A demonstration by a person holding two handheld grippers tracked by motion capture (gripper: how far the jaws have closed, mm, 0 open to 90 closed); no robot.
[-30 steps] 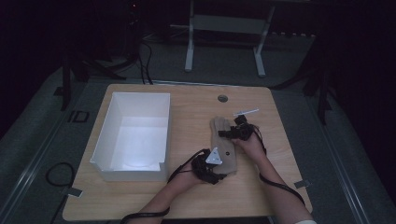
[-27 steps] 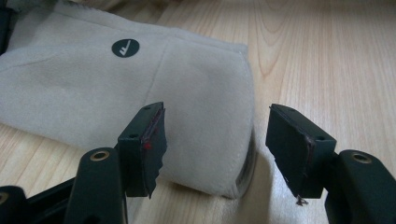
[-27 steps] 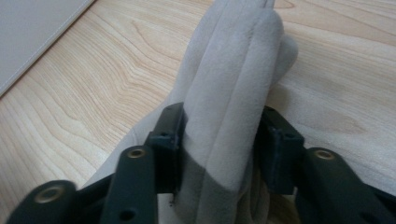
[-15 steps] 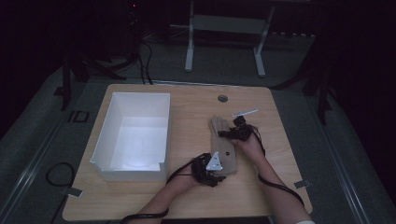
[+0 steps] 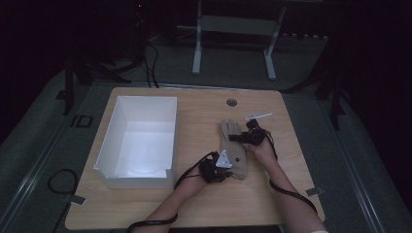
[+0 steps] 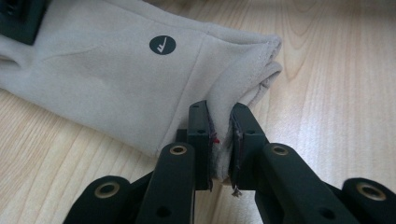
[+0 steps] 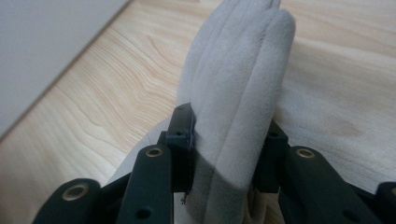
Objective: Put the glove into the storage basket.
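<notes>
The glove (image 5: 233, 148) lies at the table's (image 5: 291, 204) 4 o'clock, bare wood toward the right edge, white box (image 5: 141, 141) at 9. It is beige suede (small dark logo). Left gripper (image 6: 220, 140) has clamped its cuff; right gripper (image 7: 229, 144), just closing, pinches bunched fingers.

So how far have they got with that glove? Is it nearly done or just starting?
Early on, I'd say. Done: both grips look set. The left gripper has just closed on the cuff of the beige glove, and the right gripper has been closing around its finger end. In hand: the glove lies on the table, pinched at both ends. Left: lifting it and, probably, moving it to the white box, which holds no glove.
</notes>
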